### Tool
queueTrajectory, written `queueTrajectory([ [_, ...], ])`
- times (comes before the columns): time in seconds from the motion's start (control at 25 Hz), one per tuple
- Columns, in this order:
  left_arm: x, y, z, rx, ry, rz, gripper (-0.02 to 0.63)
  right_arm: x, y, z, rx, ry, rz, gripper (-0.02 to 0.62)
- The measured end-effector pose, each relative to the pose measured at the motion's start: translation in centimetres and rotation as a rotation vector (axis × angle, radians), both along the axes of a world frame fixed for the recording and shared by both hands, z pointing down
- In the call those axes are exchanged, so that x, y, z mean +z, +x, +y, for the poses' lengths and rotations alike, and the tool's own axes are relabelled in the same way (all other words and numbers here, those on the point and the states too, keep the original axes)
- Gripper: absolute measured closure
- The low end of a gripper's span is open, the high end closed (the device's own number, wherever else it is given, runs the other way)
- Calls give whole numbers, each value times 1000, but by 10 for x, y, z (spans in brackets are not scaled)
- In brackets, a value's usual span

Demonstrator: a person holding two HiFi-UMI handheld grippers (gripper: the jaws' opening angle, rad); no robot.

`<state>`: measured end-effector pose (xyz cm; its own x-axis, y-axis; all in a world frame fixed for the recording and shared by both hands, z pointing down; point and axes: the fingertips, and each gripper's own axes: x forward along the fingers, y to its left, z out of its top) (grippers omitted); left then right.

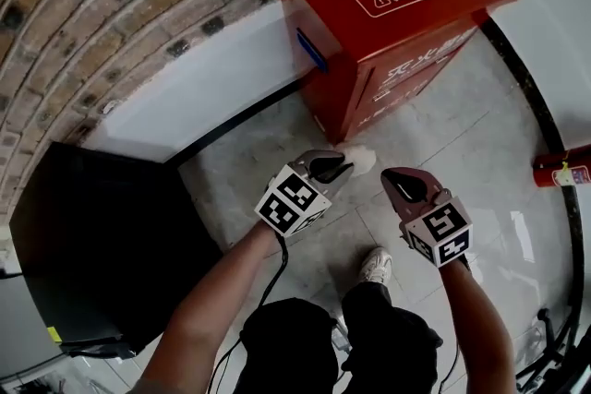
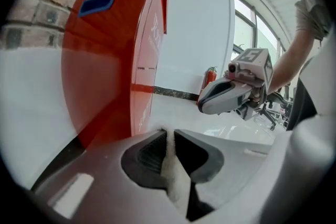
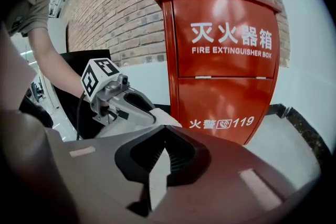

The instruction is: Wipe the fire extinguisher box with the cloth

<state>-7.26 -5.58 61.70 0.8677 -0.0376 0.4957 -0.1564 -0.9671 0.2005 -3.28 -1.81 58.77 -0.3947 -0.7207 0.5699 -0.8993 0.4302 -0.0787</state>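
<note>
The fire extinguisher box (image 1: 388,5) is seen as a red cabinet with white lettering on its front, printed diagrams on its sloped lid and a blue patch on one side. It is shut, so nothing inside is shown. A white cloth (image 1: 358,160) is pinched between the jaws of the left gripper (image 1: 343,167), low and near the box's front corner. The right gripper (image 1: 391,178) is closed on nothing. The box is set on a pale tiled floor (image 1: 462,134) against a brick wall (image 1: 111,5). A small extinguisher (image 1: 561,167) is seen at the right.
</note>
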Motion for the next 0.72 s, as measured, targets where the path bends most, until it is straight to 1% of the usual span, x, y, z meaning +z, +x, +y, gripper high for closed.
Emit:
queueTrajectory([
  [0.12,-48,-17,0,-37,-13,15,560,-40,4,3,-7,-5,-11,571],
  [0.24,-104,-30,-1,-55,5,23,560,-90,6,-1,-10,28,-16,569],
  [0.4,-184,-47,-1,-78,29,29,560,-164,-9,-3,-26,49,-63,521],
  [0.48,-230,-54,2,-79,35,35,560,-207,-22,-2,-57,57,-90,483],
  [0.6,-305,-61,11,-76,40,54,560,-275,-41,-1,-137,73,-114,395],
  [0.72,-384,-66,19,-79,37,86,560,-342,-64,-1,-248,91,-147,264],
])
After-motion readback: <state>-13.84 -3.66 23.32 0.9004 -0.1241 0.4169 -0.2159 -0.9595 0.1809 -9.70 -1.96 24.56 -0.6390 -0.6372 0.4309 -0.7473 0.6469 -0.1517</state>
